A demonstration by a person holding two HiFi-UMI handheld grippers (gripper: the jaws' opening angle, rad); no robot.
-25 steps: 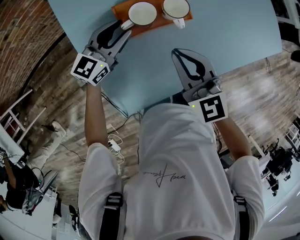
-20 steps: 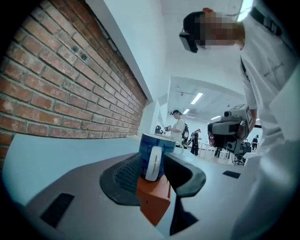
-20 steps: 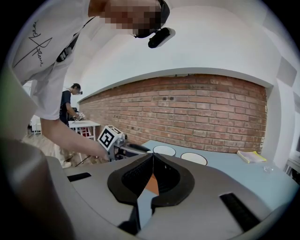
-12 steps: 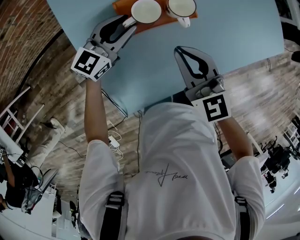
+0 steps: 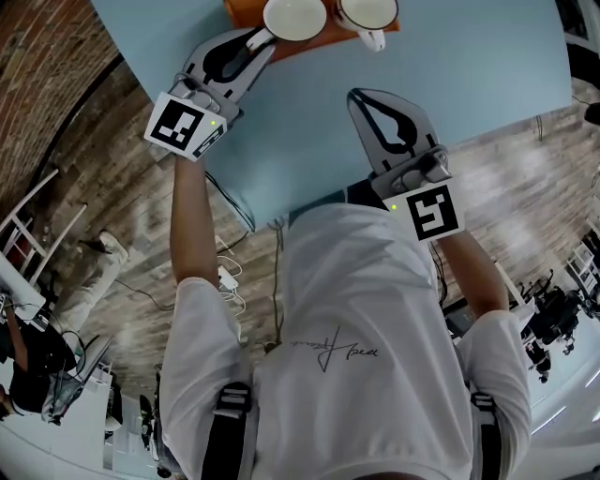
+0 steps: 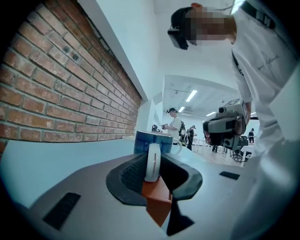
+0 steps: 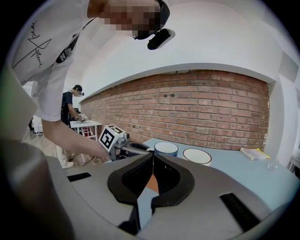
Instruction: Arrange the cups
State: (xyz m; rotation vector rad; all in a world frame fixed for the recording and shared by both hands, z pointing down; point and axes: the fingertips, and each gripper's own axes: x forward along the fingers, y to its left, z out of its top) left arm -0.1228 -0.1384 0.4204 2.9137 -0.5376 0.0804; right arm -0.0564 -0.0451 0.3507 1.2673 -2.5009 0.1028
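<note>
A blue cup point(image 5: 293, 17) with a white inside stands on an orange mat point(image 5: 236, 13) at the table's far edge, and a white cup point(image 5: 367, 11) stands beside it. My left gripper point(image 5: 258, 39) is level, and its jaws are closing on the blue cup's white handle point(image 6: 153, 161), which stands upright between the pads and fills the gap. The blue cup point(image 6: 154, 140) rises just beyond the jaws. My right gripper point(image 5: 354, 97) rests shut and empty over the light blue table point(image 5: 469, 75), nearer to me than the cups. From the right gripper point(image 7: 153, 157), both the blue cup point(image 7: 166, 148) and the white cup point(image 7: 197, 156) show ahead.
A brick wall point(image 7: 211, 108) runs behind the table. A small yellowish book point(image 7: 254, 153) lies at the far right of the tabletop. Other people stand at tables in the background point(image 6: 174, 124). Wooden floor point(image 5: 112, 216) and cables lie below the table's near edge.
The left gripper's jaws have narrowed around the blue cup's handle. Both hands have stayed in place, and the right gripper is unchanged.
</note>
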